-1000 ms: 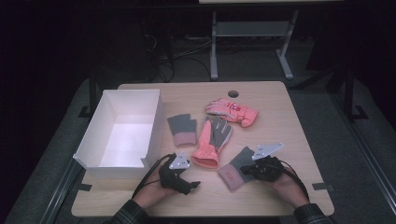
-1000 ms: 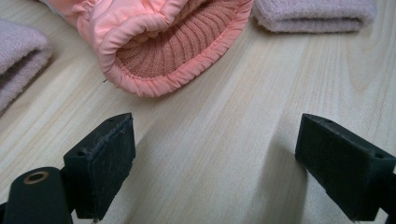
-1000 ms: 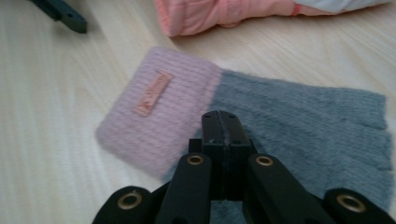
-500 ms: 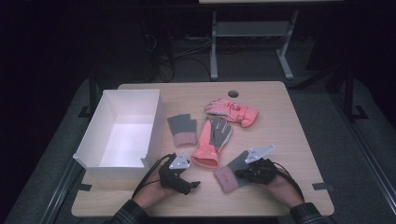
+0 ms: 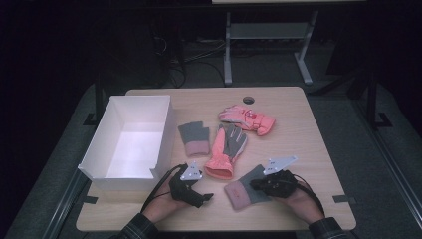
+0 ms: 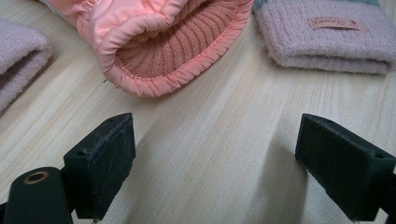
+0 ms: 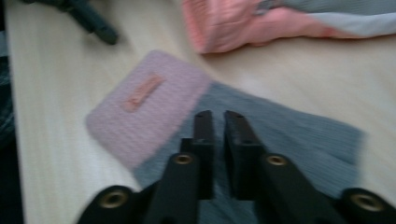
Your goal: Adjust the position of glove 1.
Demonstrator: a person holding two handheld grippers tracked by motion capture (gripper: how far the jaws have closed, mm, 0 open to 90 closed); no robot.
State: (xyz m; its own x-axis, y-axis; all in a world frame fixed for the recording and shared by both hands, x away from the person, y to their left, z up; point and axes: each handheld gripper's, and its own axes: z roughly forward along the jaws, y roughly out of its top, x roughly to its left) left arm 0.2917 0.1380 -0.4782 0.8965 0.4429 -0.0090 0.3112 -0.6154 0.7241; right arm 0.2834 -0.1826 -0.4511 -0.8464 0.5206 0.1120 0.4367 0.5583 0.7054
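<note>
Grey knit with a dusty-pink cuff, the fingerless glove (image 5: 247, 186) lies flat near the table's (image 5: 318, 149) near edge, right of centre, directly under the right gripper (image 5: 272, 184). In the right gripper view its jaws stand over the grey part of that glove (image 7: 261, 126), just past the seam with the cuff, with only a narrow slit between them; they have just been opening a little, and nothing is pinched in the slit that I can see, so whether the pads press the knit I cannot tell. The glove's long axis runs on a diagonal, cuff toward the near left and the grey finger end toward the far right. A small pink label (image 7: 142, 93) sits on the cuff; its writing is too blurred to read, and in the left gripper view the same label (image 6: 337, 23) carries lettering too small to make out. The left gripper (image 5: 191, 189) rests near the table's near edge, left of the glove, its jaws wide apart over bare wood and holding nothing. Just beyond it lies the open cuff of a salmon-pink ski glove (image 6: 173, 42), fingers pointing away. A second grey knit glove (image 5: 194, 138), another pink ski glove (image 5: 247, 118) and a white box (image 5: 130, 142) lie farther off.
</note>
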